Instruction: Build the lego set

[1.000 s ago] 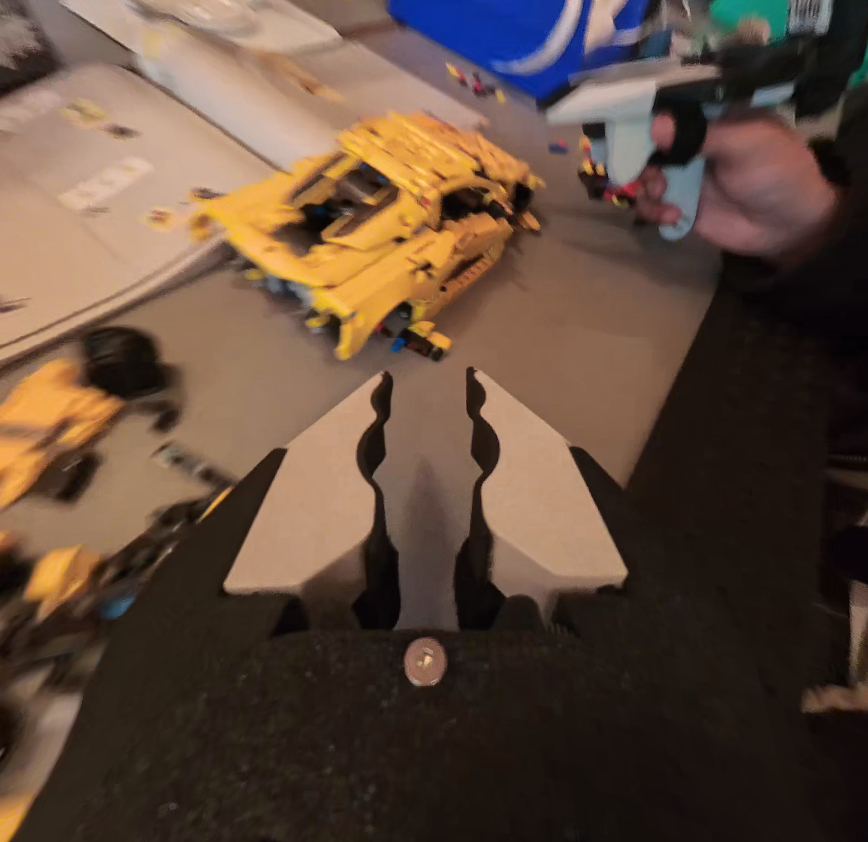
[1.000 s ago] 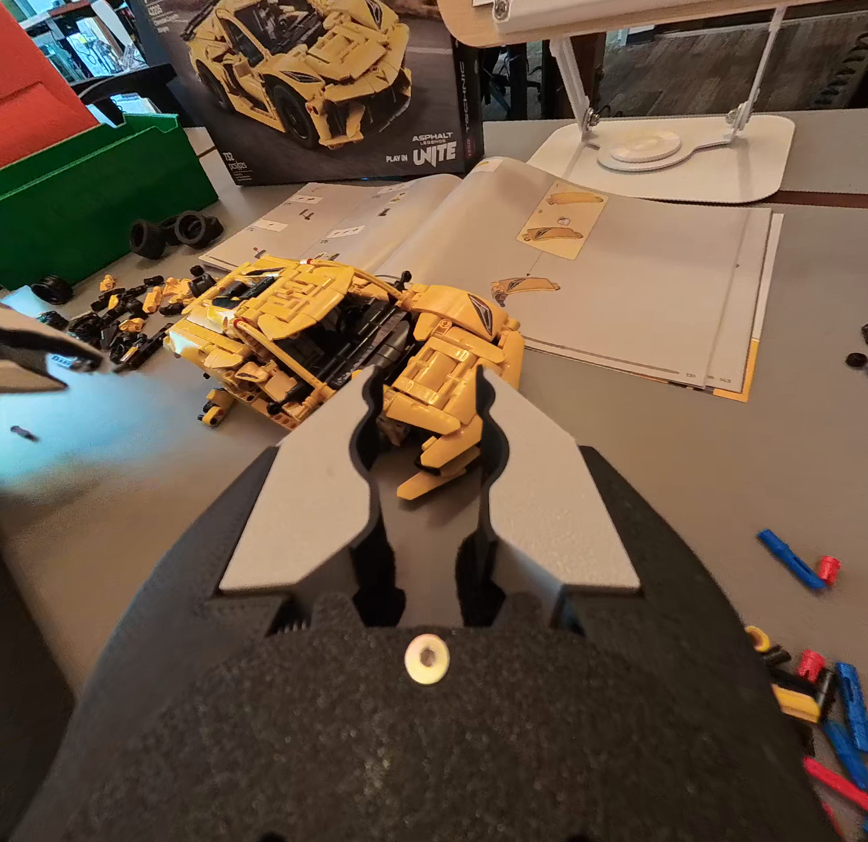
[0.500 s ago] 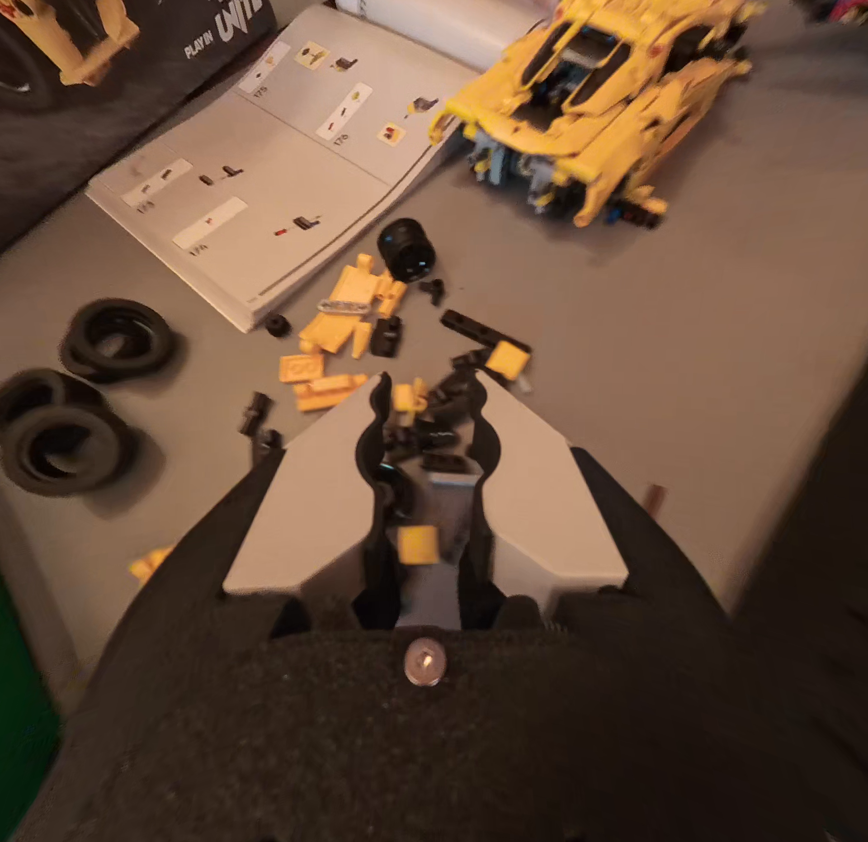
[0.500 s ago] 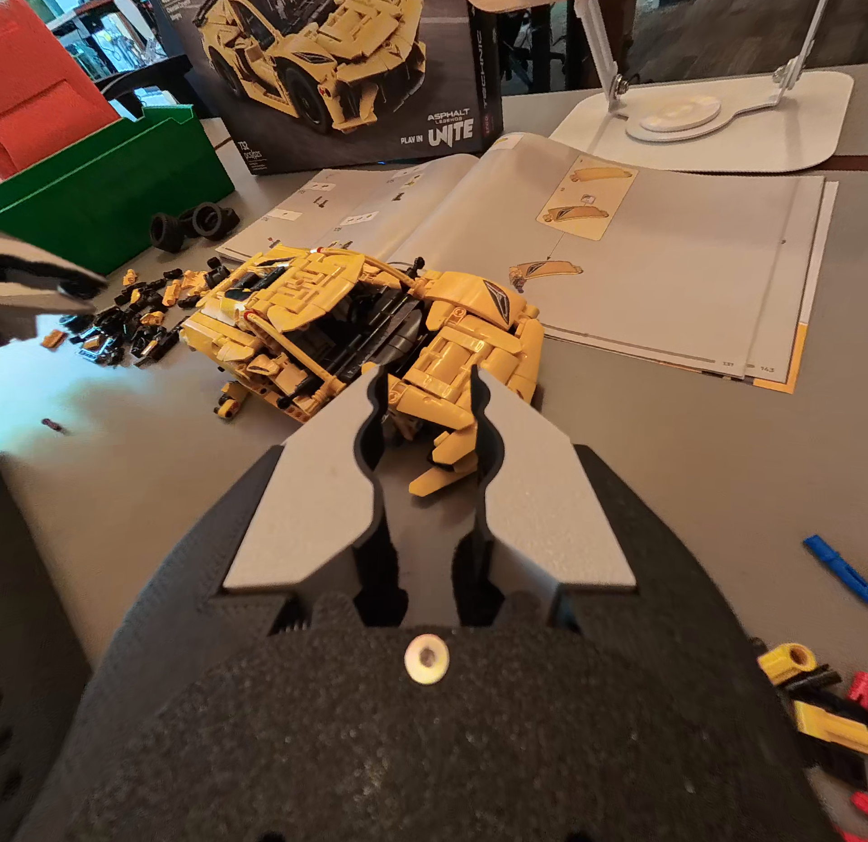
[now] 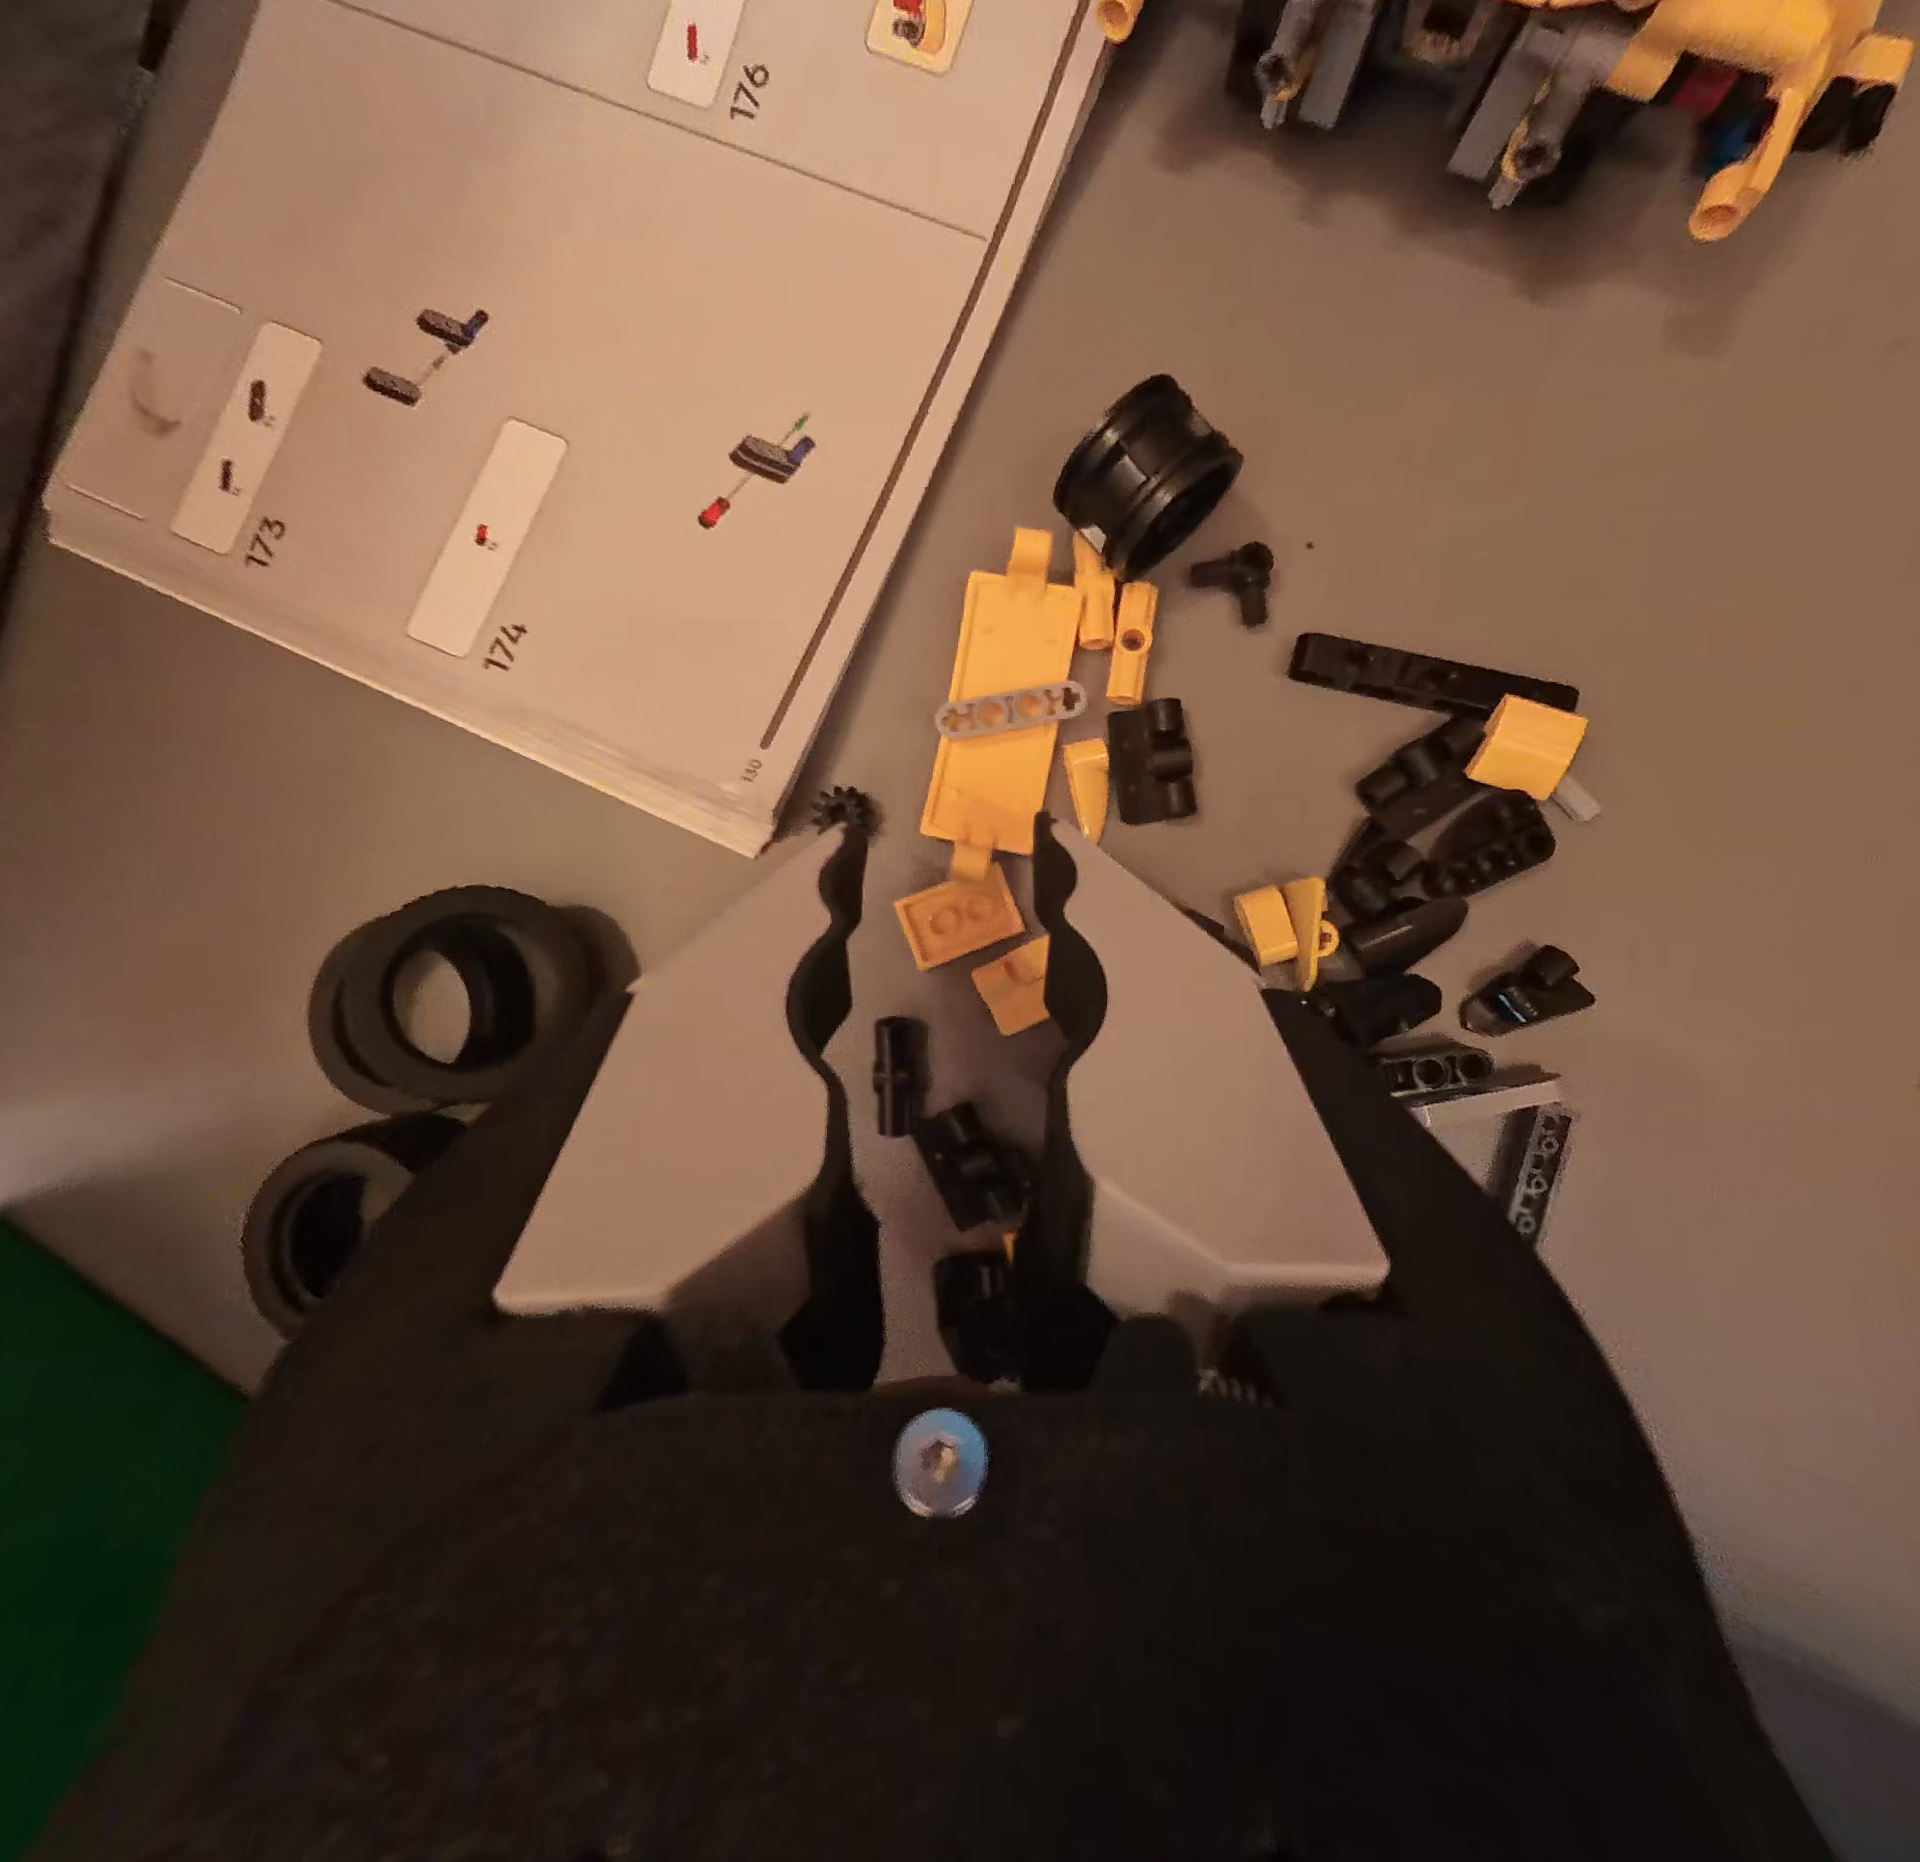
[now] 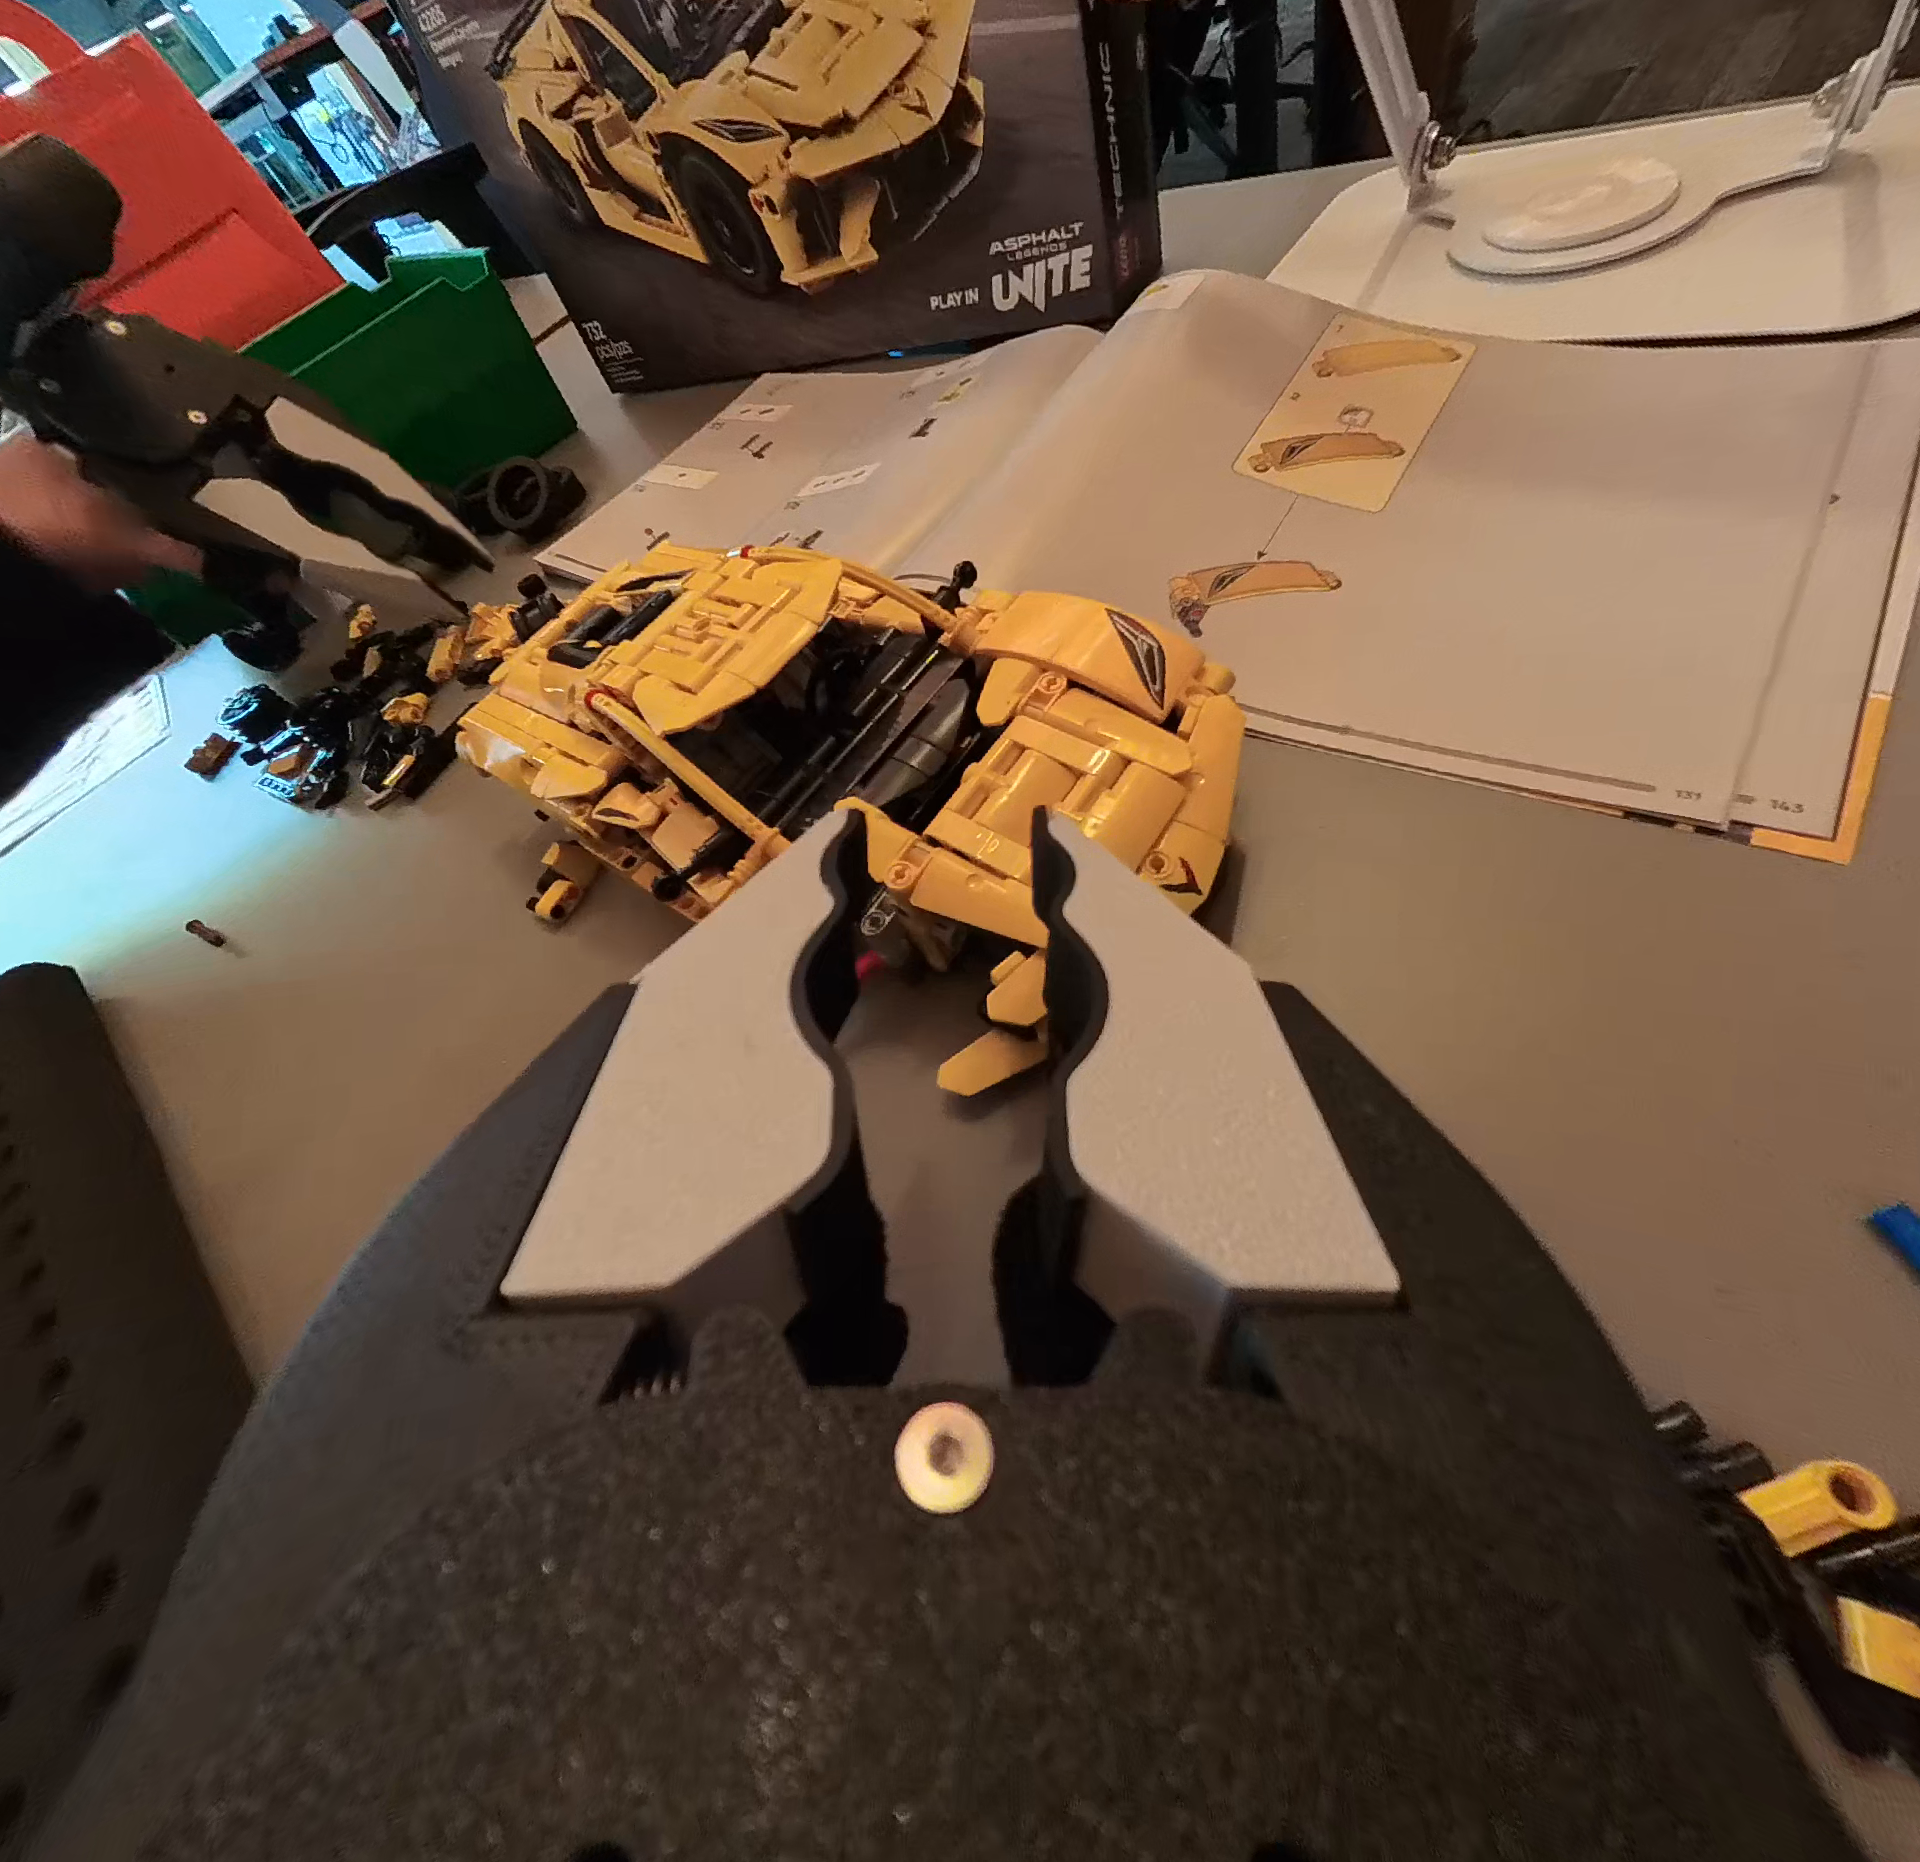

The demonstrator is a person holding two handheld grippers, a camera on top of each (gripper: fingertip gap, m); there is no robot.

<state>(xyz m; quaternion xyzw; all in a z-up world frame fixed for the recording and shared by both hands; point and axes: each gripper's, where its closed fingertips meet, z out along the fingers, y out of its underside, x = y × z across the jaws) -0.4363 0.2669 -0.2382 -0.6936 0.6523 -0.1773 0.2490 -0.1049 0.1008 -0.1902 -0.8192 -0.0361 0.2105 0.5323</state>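
The yellow lego car (image 6: 852, 711) sits on the grey table (image 6: 1455, 1033); its underside edge shows at the top of the left wrist view (image 5: 1558, 36). My left gripper (image 5: 951, 836) is open and empty, hovering over a pile of loose yellow and black pieces (image 5: 1039, 732). A small yellow plate (image 5: 956, 919) and a black pin (image 5: 899, 1069) lie between its fingers. It also shows in the right wrist view (image 6: 457, 576), over the same pile. My right gripper (image 6: 945, 825) is open and empty, just in front of the car's near side.
The open instruction booklet (image 5: 540, 358) (image 6: 1403, 524) lies beside the car. Black tyres (image 5: 447, 991) and a black wheel rim (image 5: 1148, 472) lie near the pile. The set box (image 6: 790, 139), a green bin (image 6: 416, 368) and a white lamp base (image 6: 1579, 212) stand behind. Coloured pins (image 6: 1829, 1500) lie right. Some 40 cm of space lies between my two pairs of fingers. It is some 6 cm from my left tips to the black wheel rim (image 5: 1148, 472).
My left gripper swung left from the car to the loose pile and came down close over it. My right gripper moved a little nearer the car.
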